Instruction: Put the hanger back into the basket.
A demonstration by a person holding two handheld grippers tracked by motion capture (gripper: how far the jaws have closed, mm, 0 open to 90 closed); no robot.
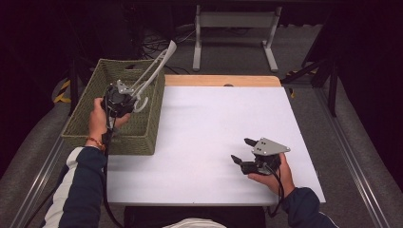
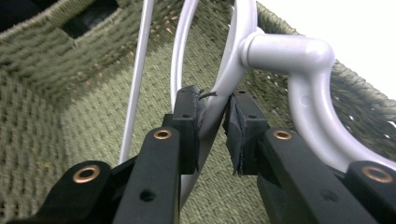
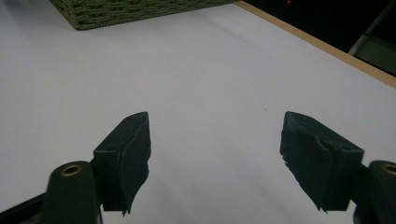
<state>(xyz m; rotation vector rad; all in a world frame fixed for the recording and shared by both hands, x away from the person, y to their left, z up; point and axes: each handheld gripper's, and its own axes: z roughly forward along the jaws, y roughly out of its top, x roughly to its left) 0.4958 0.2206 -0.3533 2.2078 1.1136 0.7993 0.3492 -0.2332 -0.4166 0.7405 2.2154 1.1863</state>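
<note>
A white plastic hanger [image 1: 154,71] stands slanted over the green woven basket [image 1: 90,128] at the table's left, its hook end poking up past the far rim. My left gripper [image 1: 137,97] hovers over the basket with the hanger's thin bar between its jaws. In the left gripper view the hanger [image 2: 285,51] leans on the left pad [image 2: 189,121], and a sliver of basket [image 2: 46,93] weave shows beside the right pad, so the gripper [image 2: 215,121] stands slightly open. My right gripper [image 1: 241,149] rests low at the front right, its jaws [image 3: 215,140] wide open and empty.
The white table top [image 1: 214,123] has a wooden strip [image 1: 218,80] along its far edge. The basket's corner [image 3: 140,11] lies well beyond the right gripper. A white metal frame [image 1: 233,21] stands on the floor behind the table.
</note>
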